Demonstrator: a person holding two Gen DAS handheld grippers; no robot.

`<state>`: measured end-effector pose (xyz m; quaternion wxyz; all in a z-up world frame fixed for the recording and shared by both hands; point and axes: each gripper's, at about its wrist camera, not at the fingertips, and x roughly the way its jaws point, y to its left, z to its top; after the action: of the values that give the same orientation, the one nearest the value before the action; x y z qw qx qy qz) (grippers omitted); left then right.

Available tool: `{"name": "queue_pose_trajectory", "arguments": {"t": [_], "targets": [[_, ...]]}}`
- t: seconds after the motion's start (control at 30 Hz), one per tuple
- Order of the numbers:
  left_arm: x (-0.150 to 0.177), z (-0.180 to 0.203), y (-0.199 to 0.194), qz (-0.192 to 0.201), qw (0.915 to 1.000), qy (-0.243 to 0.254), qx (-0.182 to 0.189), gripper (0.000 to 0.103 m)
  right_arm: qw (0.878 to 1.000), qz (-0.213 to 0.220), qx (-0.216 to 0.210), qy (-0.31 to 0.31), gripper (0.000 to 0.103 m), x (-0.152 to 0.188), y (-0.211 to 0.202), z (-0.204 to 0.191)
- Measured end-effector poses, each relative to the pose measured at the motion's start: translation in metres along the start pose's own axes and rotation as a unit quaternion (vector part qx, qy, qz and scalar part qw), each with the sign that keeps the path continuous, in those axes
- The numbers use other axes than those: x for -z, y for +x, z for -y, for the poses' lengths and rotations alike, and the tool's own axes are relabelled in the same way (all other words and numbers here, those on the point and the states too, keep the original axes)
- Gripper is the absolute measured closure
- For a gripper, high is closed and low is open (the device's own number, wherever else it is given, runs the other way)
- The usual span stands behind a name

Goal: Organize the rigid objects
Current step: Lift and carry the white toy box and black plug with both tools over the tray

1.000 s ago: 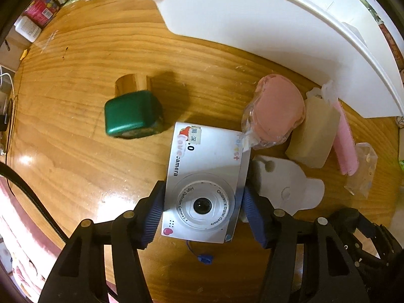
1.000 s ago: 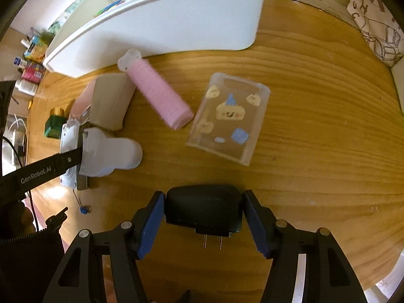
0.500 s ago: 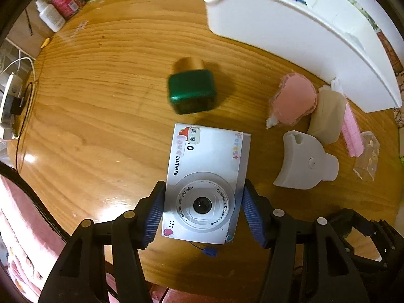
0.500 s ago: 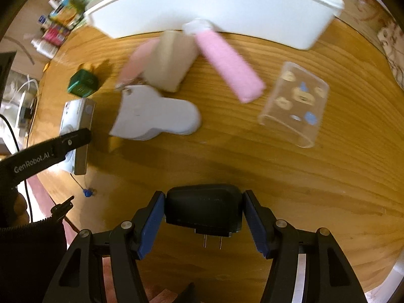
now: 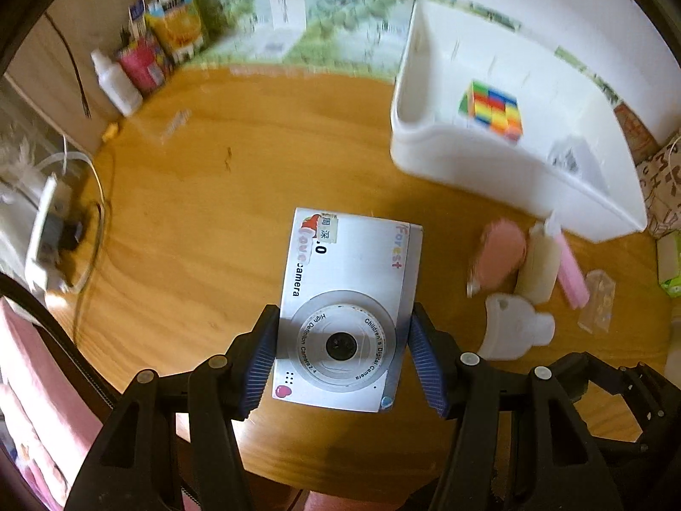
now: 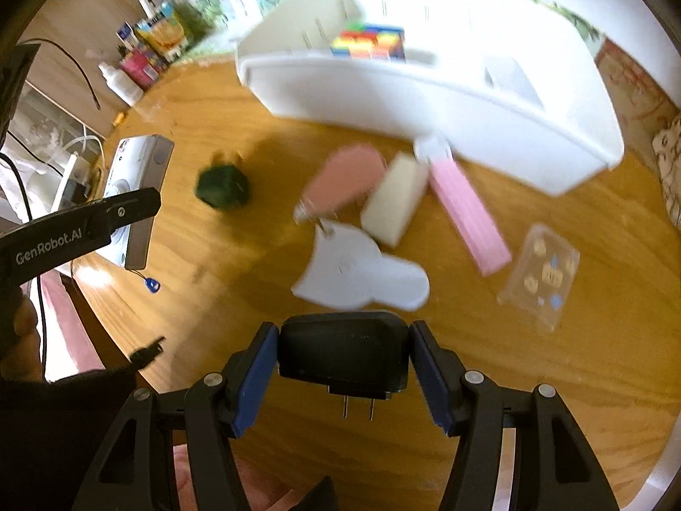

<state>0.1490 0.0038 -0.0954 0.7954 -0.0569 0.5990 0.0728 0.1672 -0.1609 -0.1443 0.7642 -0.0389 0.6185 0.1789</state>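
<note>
Both hands have gone up. A second ago the cameras looked almost straight down at the round wooden table (image 5: 204, 196). Now they see across it to the far edge, and into the big white plastic bin (image 5: 502, 170) there. My guess is that both things are on their way to that bin.

The left gripper (image 5: 344, 349) is squeezed tight on the small white toy camera with stickers (image 5: 353, 298). It was low over the wood before. Now it hangs high, above the near edge of the table. The right gripper (image 6: 344, 362) is clamped on the black plug charger with two metal pins (image 6: 344, 349), also held up in the air near the front edge.

Still waiting on the table, just in front of the bin: a pink oval thing in clear wrap (image 6: 344, 179), a cream block (image 6: 396, 200), a pink fuzzy roller (image 6: 468, 213), a white bear-shaped plastic piece (image 6: 361, 272) and a clear case with little pictures (image 6: 540, 277).

The left view looks down into the bin best and shows a rainbow puzzle cube (image 5: 493, 110) inside. It cannot see the dark green little box (image 6: 221, 187), because the toy camera may be hiding it. The right view shows that box, toward the left side of the table. It also shows the left gripper from the side, with a blue tag (image 6: 151, 284) dangling under the toy camera.
</note>
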Motion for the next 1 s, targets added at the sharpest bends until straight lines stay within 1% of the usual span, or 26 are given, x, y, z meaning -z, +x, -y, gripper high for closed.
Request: {"name": "queue_pose_trajectory", "arguments": {"t": [0.07, 0.2, 0.27, 0.47, 0.63, 0.77, 0.87, 0.9, 1.0], "targets": [[-0.014, 0.003, 0.001, 0.015, 0.9999, 0.008, -0.003, 0.04, 1.0, 0.015, 0.002, -0.004, 0.04, -0.007, -0.009, -0.003], [-0.045, -0.005, -0.016, 0.052, 0.9983, 0.022, -0.008, 0.04, 0.999, 0.045, 0.003, -0.007, 0.04, -0.024, -0.025, -0.012], [-0.057, -0.01, -0.018, 0.066, 0.9974, 0.027, -0.009, 0.04, 0.998, 0.062, 0.005, -0.006, 0.04, -0.032, -0.034, -0.013], [-0.095, -0.007, -0.037, 0.116, 0.9919, 0.052, -0.008, 0.04, 0.995, 0.103, 0.015, 0.007, 0.04, -0.062, -0.049, -0.019], [-0.124, 0.002, -0.046, 0.151, 0.9857, 0.074, 0.001, 0.04, 0.99, 0.139, 0.024, 0.025, 0.04, -0.081, -0.063, -0.008], [-0.144, 0.014, -0.052, 0.181, 0.9784, 0.098, 0.021, 0.04, 0.985, 0.166, 0.032, 0.04, 0.04, -0.095, -0.069, 0.0], [-0.155, 0.024, -0.053, 0.206, 0.9704, 0.119, 0.041, 0.04, 0.98, 0.189, 0.038, 0.053, 0.04, -0.102, -0.073, 0.007], [-0.159, 0.028, -0.053, 0.22, 0.9659, 0.128, 0.05, 0.04, 0.978, 0.196, 0.041, 0.055, 0.04, -0.105, -0.073, 0.009], [-0.164, 0.038, -0.049, 0.243, 0.9565, 0.145, 0.072, 0.04, 0.972, 0.221, 0.052, 0.063, 0.04, -0.11, -0.072, 0.017]]}}
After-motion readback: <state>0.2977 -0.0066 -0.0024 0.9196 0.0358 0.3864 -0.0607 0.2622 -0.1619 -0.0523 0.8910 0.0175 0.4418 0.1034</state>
